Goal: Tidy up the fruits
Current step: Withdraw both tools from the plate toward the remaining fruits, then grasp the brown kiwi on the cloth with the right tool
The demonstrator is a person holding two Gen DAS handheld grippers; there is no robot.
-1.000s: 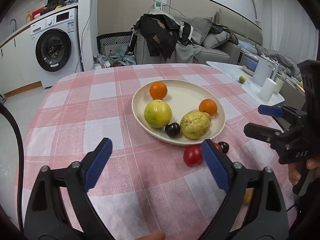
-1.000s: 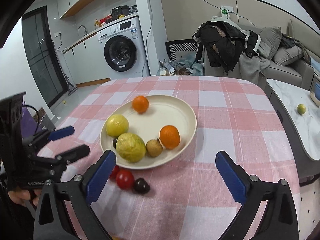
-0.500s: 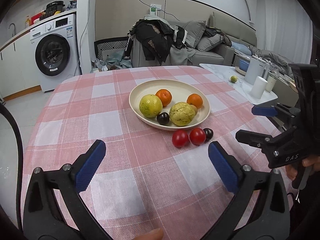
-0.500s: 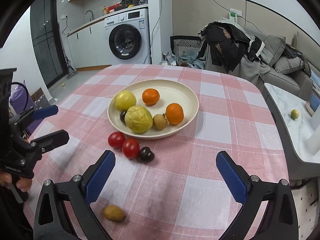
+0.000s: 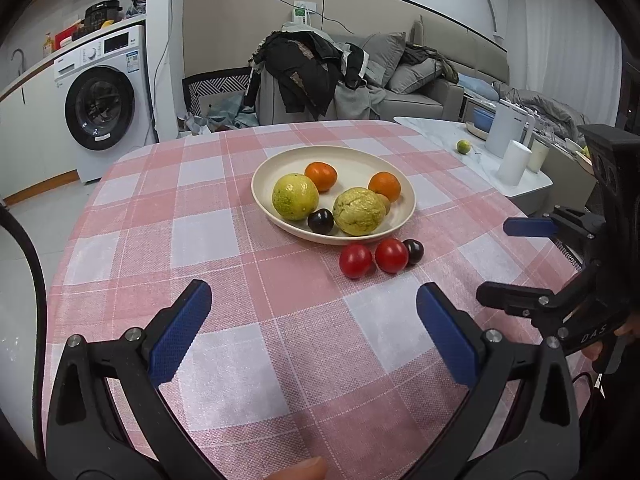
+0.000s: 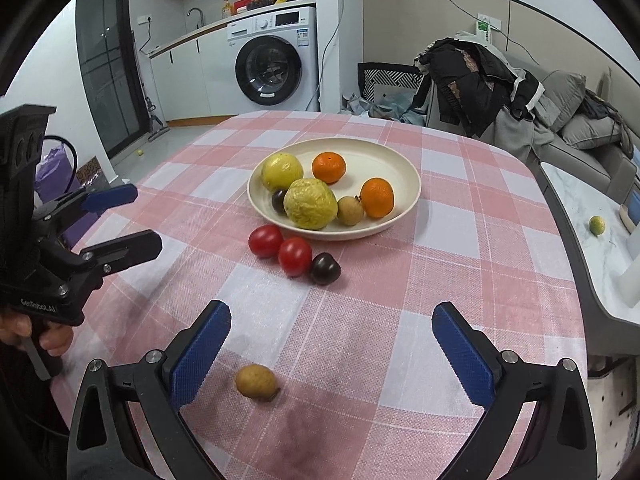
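Observation:
A cream plate (image 5: 360, 156) (image 6: 384, 156) on the pink checked tablecloth holds two oranges (image 5: 321, 176), two yellow-green fruits (image 5: 295, 196), a dark plum (image 5: 320, 221) and a small brown fruit (image 6: 350, 210). In front of the plate lie two red tomatoes (image 5: 355, 261) (image 6: 265, 241) and a dark plum (image 5: 413, 251) (image 6: 325, 268). A small brown fruit (image 6: 256, 381) lies near the table's front edge. My left gripper (image 5: 314, 328) (image 6: 120, 216) is open and empty, well short of the tomatoes. My right gripper (image 6: 330, 350) (image 5: 516, 258) is open and empty, above the brown fruit.
A white side table (image 5: 472, 160) to the right carries a jug, cups and a small green fruit (image 5: 463, 146). A chair piled with clothes (image 5: 304, 68) and a sofa stand behind the table. A washing machine (image 5: 100, 100) is at the back left.
Both grippers have drawn back from the plate toward the table's front edge. The tomatoes, the loose plum and the brown fruit near the edge have come fully into view.

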